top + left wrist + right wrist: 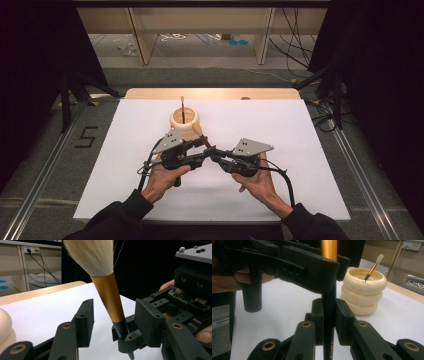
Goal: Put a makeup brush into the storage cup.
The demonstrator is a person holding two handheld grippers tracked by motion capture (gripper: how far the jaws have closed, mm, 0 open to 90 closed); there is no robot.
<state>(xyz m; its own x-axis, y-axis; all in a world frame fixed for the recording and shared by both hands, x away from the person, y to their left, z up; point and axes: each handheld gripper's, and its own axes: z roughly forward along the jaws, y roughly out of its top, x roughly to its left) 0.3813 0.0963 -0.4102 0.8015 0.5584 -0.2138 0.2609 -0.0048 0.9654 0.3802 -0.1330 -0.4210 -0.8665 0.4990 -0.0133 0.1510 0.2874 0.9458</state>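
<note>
right gripper clamps brush — left gripper straddles it.

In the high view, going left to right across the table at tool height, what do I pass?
Left tool → makeup brush, handle rising toward the holder → right tool shut on the brush handle. Farther back stands the cream ringed brush holder with a thinner brush in it.
</note>
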